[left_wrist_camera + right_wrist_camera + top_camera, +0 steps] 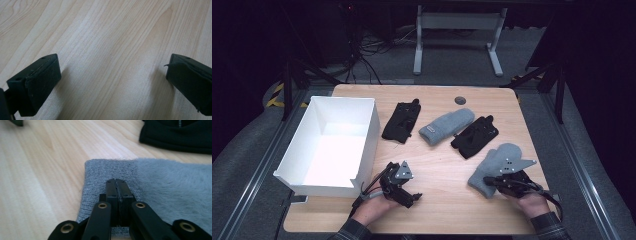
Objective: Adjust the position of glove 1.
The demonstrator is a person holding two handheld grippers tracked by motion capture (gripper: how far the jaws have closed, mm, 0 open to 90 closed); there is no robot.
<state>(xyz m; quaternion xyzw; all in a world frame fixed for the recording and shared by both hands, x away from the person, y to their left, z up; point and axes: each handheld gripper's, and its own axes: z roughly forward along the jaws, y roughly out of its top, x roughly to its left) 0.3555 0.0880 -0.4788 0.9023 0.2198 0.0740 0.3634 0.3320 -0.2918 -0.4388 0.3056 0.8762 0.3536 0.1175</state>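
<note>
Right gripper view: right hand-held gripper (117,182) pinched closed on grey mitten's (160,182) cuff.

The high view looked forward and down from above the person's side, taking in the whole wooden table (439,150), the white box (332,145) at its left and the floor beyond. The left gripper view sat very close to the tabletop (110,50), looking along its two wide-apart jaws at bare wood grain. The right gripper view lay low and near, almost level with the table (37,182), facing along its closed jaws over the cuff of the grey mitten (140,177), which the high view shared at the table's near right (497,162).
</note>
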